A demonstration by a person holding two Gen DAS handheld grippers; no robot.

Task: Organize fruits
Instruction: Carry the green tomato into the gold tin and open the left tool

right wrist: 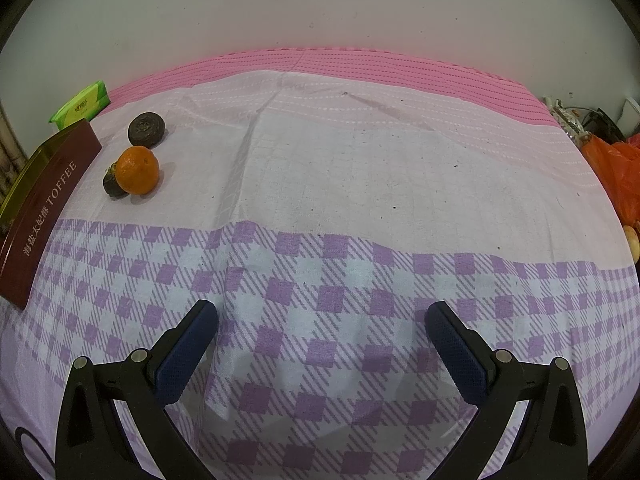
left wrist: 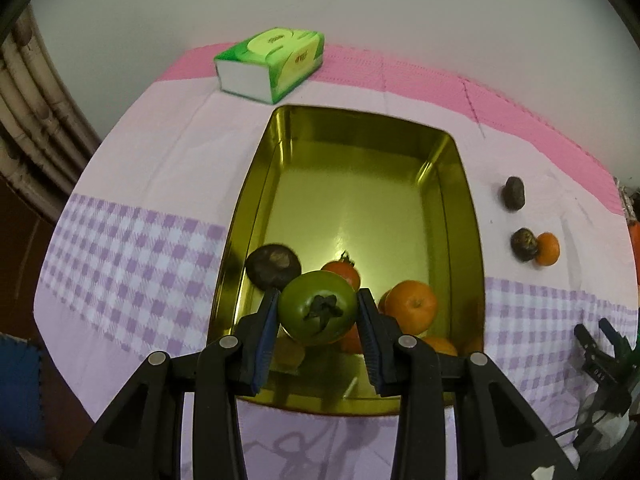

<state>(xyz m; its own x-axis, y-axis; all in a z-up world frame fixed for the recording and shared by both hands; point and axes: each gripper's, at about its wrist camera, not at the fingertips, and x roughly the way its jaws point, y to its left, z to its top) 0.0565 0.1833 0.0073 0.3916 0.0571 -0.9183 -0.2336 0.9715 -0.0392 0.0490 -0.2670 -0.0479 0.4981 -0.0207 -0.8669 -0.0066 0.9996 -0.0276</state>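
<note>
Where pink cloth [right wrist: 360, 80] meets pale wall [right wrist: 320, 0] — gold tin [left wrist: 468, 208] rests

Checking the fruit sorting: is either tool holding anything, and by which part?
The left tool grips the green fruit by its opposite sides, dark calyx facing the camera, above the gold tin. The right tool is open, holding nothing.

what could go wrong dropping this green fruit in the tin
1. The left hand-held gripper holds the green fruit above a red tomato and an orange crowded at the gold tin's near end; releasing here may bruise them or make it roll.
2. A dark fruit sits right by the left finger; opening could nudge it.
</note>
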